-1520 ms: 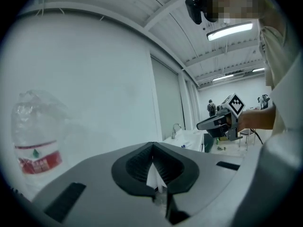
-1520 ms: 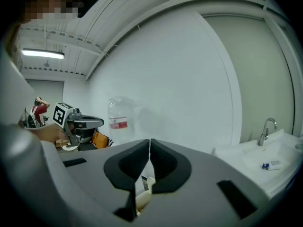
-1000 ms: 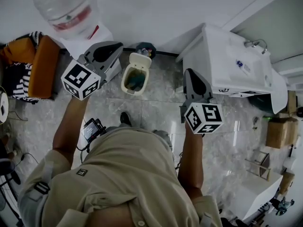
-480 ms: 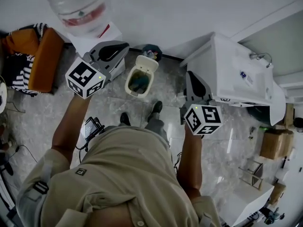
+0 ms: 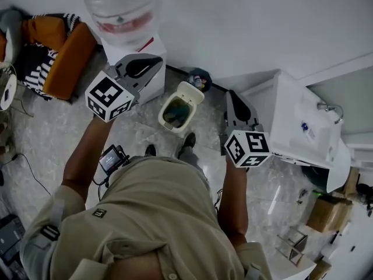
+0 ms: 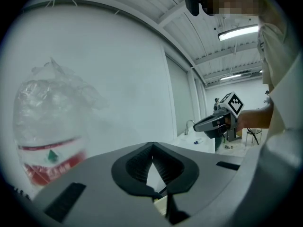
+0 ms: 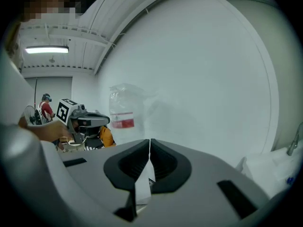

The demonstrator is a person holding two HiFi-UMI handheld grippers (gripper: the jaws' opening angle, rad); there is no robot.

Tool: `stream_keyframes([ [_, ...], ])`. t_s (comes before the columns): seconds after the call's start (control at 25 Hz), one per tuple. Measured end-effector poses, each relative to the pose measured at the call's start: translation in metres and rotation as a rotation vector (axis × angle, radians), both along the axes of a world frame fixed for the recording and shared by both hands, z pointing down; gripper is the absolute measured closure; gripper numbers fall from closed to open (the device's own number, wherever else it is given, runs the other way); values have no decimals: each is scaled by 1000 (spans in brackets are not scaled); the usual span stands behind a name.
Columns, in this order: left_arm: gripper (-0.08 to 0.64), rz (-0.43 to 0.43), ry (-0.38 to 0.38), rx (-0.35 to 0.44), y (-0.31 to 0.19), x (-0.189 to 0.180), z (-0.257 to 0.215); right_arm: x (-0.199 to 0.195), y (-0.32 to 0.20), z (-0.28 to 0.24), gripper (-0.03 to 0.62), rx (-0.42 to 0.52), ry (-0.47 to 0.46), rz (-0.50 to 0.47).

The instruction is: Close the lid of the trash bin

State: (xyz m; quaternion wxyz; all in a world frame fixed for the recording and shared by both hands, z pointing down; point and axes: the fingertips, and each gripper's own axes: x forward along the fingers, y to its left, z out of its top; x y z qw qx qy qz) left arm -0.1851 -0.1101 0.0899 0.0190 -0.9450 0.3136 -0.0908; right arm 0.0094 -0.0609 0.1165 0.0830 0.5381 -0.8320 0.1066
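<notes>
A small cream trash bin [image 5: 177, 113] stands on the tiled floor by the wall, its lid [image 5: 192, 91] tipped up at the back and rubbish showing inside. My left gripper [image 5: 158, 59] is held above and to the left of the bin, its jaws pressed together with nothing between them. My right gripper [image 5: 231, 93] hangs to the right of the bin, also shut and empty. Neither gripper touches the bin. The left gripper view shows its closed tips [image 6: 152, 144] against the white wall; the right gripper view shows its closed tips [image 7: 149, 141] likewise.
A water dispenser with a large clear bottle [image 5: 119, 7] stands left of the bin. A white sink unit [image 5: 303, 127] is on the right. A small dark pot [image 5: 200, 79] sits behind the bin. An orange bag [image 5: 64, 57] lies far left. The person's shoe [image 5: 187, 142] is just before the bin.
The person has stepped toward the bin, one foot coming forward beside it. The view has swung left, so bin and sink unit sit further right. Both grippers stay shut.
</notes>
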Motion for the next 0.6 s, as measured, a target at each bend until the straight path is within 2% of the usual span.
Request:
stream_keyframes([
  [0.28,545,-15,-30,-44,-31,27,22,21,-38,16,566,-43,-3,-41],
  [0.6,545,32,-87,-121,-67,82,74,64,-69,54,566,-110,-17,-28],
])
